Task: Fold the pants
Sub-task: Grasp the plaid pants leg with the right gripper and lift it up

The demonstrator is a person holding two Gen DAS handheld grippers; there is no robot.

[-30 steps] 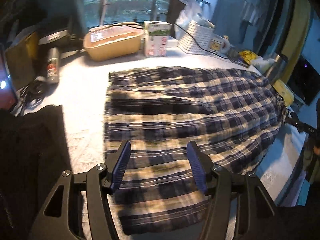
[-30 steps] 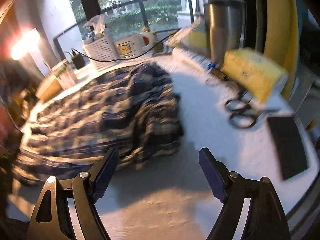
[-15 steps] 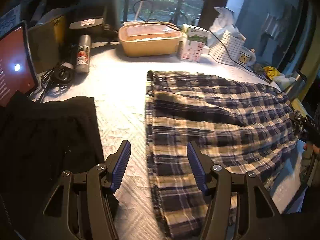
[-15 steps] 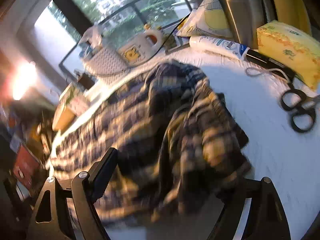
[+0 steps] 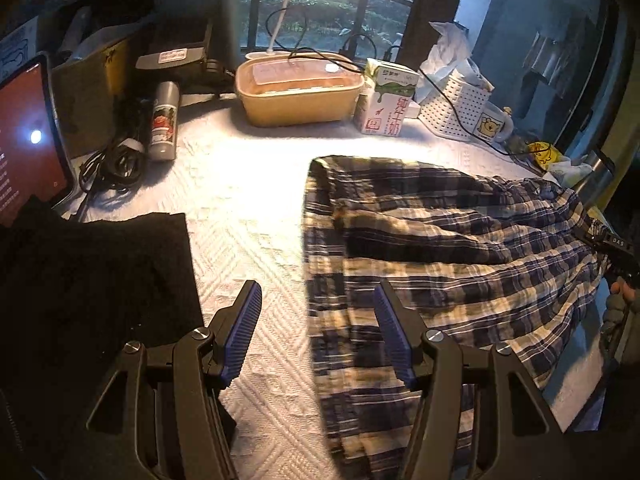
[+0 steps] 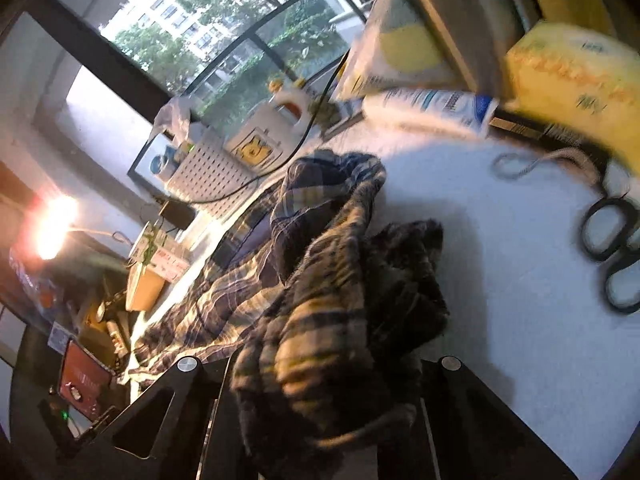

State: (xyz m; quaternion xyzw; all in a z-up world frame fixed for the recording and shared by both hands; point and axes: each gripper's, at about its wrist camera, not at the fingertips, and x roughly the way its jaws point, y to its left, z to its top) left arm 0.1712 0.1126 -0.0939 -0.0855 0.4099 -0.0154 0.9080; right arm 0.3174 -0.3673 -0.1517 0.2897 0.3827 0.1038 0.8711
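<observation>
The blue and cream plaid pants (image 5: 460,240) lie spread across the white textured table cover (image 5: 248,208). My left gripper (image 5: 317,300) hovers open over their left edge, its right finger above the cloth and its left finger above bare cover. At the far right end, my right gripper (image 6: 320,380) is shut on a bunched fold of the plaid pants (image 6: 320,280); the cloth hides its fingertips. In the left wrist view, that right gripper (image 5: 616,248) shows at the right edge, with a hand on it.
A black garment (image 5: 92,300) lies at the left, below a lit tablet (image 5: 24,140). A spray can (image 5: 164,124), beige container (image 5: 296,96), milk carton (image 5: 384,104) and white basket (image 5: 452,108) line the back. Scissors (image 6: 612,248) and a yellow tissue pack (image 6: 576,80) lie right of the pants.
My left gripper slid left from over the pants to their left edge. My right gripper rolled, moved onto the pants' right end and closed on bunched cloth.
</observation>
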